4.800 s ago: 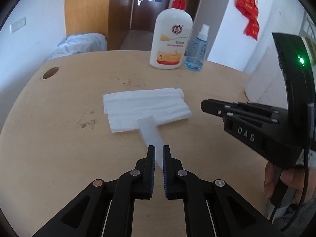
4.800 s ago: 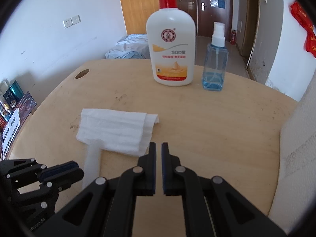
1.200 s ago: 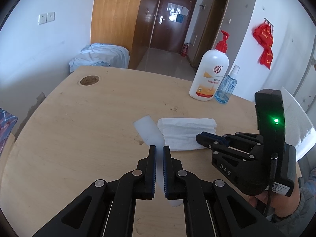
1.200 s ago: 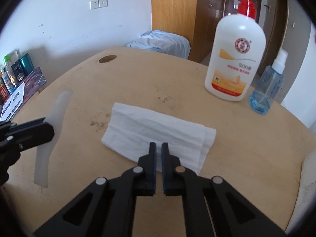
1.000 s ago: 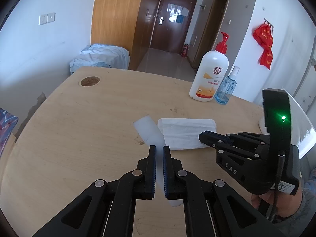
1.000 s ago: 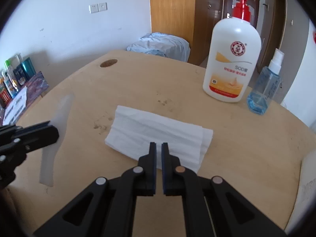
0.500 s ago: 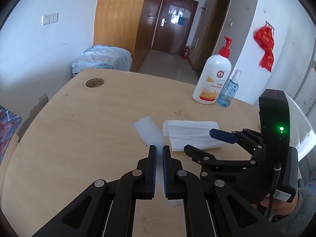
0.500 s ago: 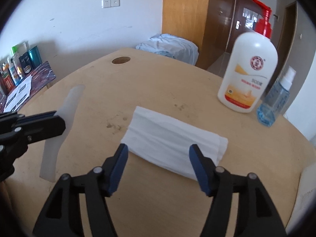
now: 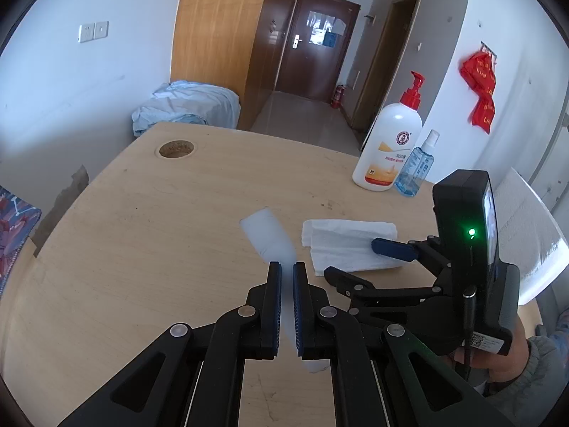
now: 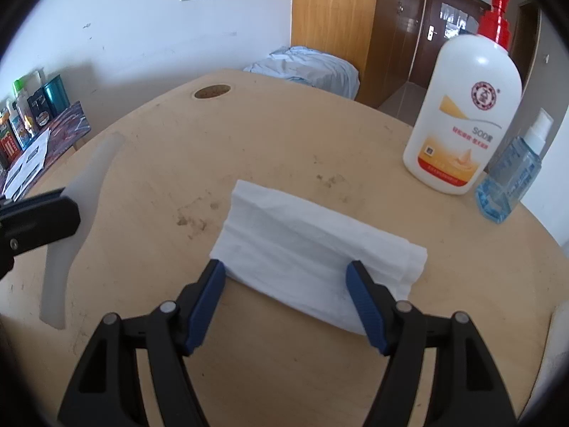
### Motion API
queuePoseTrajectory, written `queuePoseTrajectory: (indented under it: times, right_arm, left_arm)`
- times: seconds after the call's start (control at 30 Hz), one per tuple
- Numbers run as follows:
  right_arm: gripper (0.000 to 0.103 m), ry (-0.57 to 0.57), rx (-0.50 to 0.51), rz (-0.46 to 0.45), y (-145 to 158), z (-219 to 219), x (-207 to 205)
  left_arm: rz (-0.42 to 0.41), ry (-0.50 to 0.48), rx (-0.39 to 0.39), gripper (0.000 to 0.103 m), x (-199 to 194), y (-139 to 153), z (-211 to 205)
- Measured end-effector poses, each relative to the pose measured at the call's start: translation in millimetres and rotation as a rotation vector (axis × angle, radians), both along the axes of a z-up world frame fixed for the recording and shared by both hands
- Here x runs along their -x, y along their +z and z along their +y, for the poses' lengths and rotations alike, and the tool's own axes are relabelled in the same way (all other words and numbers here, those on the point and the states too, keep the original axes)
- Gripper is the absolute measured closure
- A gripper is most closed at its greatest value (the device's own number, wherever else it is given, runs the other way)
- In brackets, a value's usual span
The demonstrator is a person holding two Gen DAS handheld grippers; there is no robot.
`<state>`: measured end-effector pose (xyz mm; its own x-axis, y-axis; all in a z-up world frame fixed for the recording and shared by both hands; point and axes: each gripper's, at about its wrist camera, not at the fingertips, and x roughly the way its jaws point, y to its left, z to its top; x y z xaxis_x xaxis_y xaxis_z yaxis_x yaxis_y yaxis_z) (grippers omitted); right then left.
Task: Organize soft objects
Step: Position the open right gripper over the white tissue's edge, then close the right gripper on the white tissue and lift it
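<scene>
- My right gripper (image 10: 286,274) was shut a second ago, pads together over the near edge of the tissue (image 10: 313,245). Now its jaws are opening, already wide, with one pad at each side of the tissue's near edge.
- The pads do not press on the tissue yet. From the left wrist view the far pad (image 9: 393,249) sits over the tissue and the near finger lies just off its front edge, so whether either pad brushes it I cannot tell.
- My left gripper (image 9: 287,281) has not changed: jaws narrow, clamped on the translucent sheet (image 9: 268,238), which sticks out ahead of the pads and hangs clear of the table (image 9: 160,231).
- The tissue lies folded and flat on the table, just right of the sheet, well apart from the pump bottle (image 10: 462,117) and spray bottle (image 10: 508,181) behind it.
- What this means, I think: I am lining up to pinch the tissue across its width while the sheet waits in my left hand. The grab itself is not yet done.
- A thin, soft stack like this will likely bunch or slip if my pads close too high, so I should go lower first.
</scene>
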<state>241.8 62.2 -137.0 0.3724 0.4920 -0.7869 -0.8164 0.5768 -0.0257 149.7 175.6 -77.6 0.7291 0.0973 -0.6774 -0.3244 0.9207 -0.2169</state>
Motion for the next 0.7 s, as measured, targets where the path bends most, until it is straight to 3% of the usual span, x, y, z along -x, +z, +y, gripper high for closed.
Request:
queuePoseTrajectory:
  times: [0.33, 0.43, 0.53, 0.6, 0.7]
  right_arm:
    - [0.03, -0.027, 0.008, 0.007, 0.8, -3.2, -1.8]
    - [0.043, -0.056, 0.007, 0.002, 2.5, -7.7, -5.1]
    - [0.063, -0.093, 0.006, -0.002, 4.4, -13.3, -10.2]
    - [0.083, -0.095, 0.006, -0.005, 5.5, -15.3, -10.9]
    - [0.09, -0.101, -0.028, 0.019, 7.8, -18.9, -11.6]
  left_arm:
    - [-0.001, 0.004, -0.004, 0.096, -1.7, -0.1, -3.9]
    - [-0.004, 0.005, -0.003, 0.096, -1.0, -0.3, -2.7]
    - [-0.002, 0.006, -0.004, 0.096, -1.3, -0.2, -3.3]
    - [-0.005, 0.007, -0.005, 0.096, 0.4, 0.8, -2.8]
    - [-0.008, 0.008, -0.006, 0.096, 1.1, 1.9, -3.4]
